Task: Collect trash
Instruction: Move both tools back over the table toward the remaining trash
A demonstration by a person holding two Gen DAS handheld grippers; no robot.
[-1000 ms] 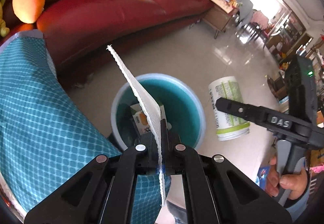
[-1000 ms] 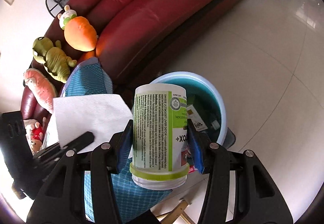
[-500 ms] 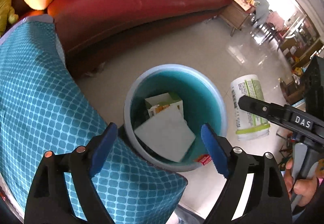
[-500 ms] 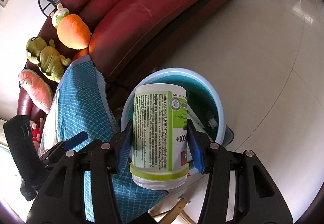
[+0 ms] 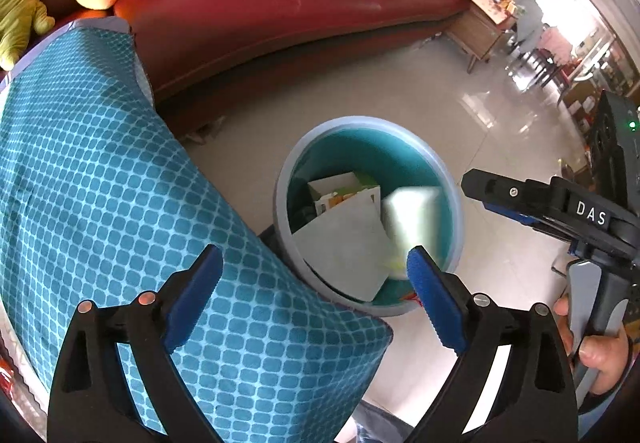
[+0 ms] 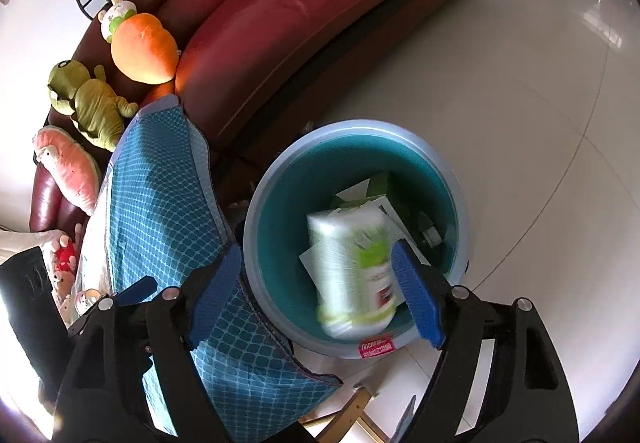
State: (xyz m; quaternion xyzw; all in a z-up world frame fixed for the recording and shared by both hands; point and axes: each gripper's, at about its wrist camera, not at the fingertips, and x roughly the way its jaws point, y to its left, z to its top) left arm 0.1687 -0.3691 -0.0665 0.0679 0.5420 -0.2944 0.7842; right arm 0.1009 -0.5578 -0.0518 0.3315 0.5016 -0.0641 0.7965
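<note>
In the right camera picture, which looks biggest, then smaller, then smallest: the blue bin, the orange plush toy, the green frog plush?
1. Blue bin, largest by far.
2. Orange plush toy.
3. Green frog plush, close to the orange one in apparent size, so that order is unsure; both sit farther from the camera.

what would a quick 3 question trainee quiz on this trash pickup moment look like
1. True or false: the right gripper is shut on the bottle.
2. Which lies in the bin? A) a white paper sheet B) an orange plush C) a blue cushion
3. Fill in: the left gripper has its jaws ____.

Key
1. False: its jaws stand wide and the blurred bottle is inside the bin's rim.
2. A: the white paper sheet lies on a carton.
3. Open, holding nothing.
</note>
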